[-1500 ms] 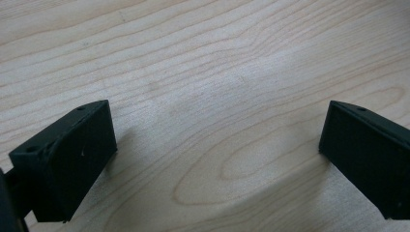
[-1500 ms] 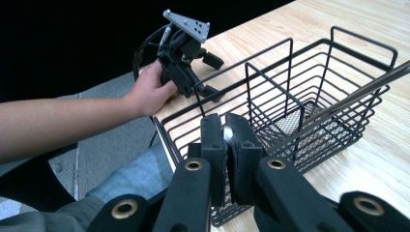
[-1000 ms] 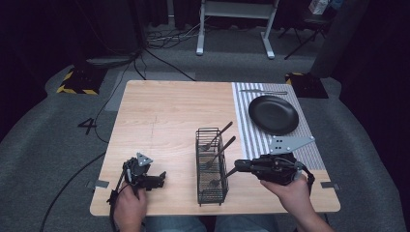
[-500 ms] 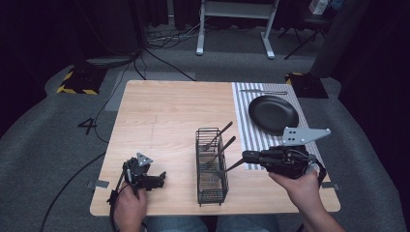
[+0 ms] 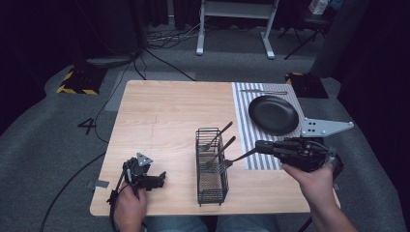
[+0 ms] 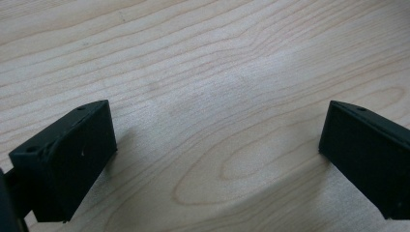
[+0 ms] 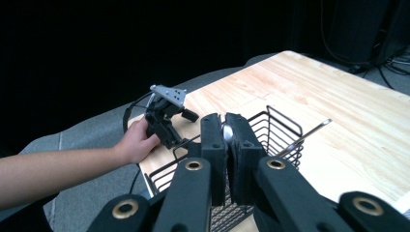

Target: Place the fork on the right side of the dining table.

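In the high view, a black wire basket (image 5: 212, 166) stands upright on the wooden surface (image 5: 169, 116), near its front edge and just left of a striped mat (image 5: 251, 145). Two utensils lean in the basket with handles pointing up and to the right. A third, a fork (image 5: 231, 162), has its tines over the basket's right rim while its handle runs right into the right claw (image 5: 258, 146), which is pinching it. On the mat farther back sits a black plate (image 5: 273, 114), with another utensil (image 5: 263, 91) lying flat just behind it. The left claw (image 5: 157, 180) rests low on the surface at the front left, well apart from the basket.

In the left gripper view, the left claw (image 6: 215, 145) is spread wide over bare wood grain, with nothing between its jaws.

In the right gripper view, the right claw (image 7: 226, 137) is pressed together on the fork's handle (image 7: 227, 131), a sliver of metal showing between the pads. Beyond it lies the basket (image 7: 275, 128) with a utensil handle (image 7: 304, 135) slanting out.
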Tool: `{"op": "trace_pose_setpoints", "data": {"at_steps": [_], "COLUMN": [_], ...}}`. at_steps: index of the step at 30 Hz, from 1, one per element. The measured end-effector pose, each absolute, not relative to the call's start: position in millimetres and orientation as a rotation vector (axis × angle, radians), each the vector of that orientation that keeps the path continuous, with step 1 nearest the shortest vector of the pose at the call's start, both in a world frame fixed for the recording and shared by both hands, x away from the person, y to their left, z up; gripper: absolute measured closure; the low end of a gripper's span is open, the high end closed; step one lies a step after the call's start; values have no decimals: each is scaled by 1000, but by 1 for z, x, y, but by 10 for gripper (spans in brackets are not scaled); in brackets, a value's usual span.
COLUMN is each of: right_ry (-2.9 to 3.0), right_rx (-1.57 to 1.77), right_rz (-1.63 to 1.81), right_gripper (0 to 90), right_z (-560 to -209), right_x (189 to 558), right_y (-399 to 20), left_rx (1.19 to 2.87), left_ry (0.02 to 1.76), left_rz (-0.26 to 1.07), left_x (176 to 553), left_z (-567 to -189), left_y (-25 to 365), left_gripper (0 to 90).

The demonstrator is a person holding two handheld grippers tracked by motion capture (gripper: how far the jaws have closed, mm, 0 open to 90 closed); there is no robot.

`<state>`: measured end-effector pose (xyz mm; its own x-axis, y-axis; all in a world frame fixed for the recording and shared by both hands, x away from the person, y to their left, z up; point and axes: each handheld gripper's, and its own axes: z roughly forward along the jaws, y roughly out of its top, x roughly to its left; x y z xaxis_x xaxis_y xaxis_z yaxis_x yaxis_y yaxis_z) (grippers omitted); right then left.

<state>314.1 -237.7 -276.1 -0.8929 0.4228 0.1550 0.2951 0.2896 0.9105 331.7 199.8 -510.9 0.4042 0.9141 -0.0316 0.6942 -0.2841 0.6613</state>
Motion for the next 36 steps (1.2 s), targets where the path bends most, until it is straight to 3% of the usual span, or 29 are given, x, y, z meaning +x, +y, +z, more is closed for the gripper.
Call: {"op": "trace_pose_setpoints", "data": {"at_steps": [36], "right_ry": [2250], "right_rx": [916], "right_rz": [1649], "right_gripper": [870], "right_z": [-271], "right_x": [349], "right_y": [-299], "left_rx": [2068], "left_ry": [1364], "left_rz": [478], "left_x": [332], "left_z": [-511], "left_y": [200], "left_gripper": [0]}}
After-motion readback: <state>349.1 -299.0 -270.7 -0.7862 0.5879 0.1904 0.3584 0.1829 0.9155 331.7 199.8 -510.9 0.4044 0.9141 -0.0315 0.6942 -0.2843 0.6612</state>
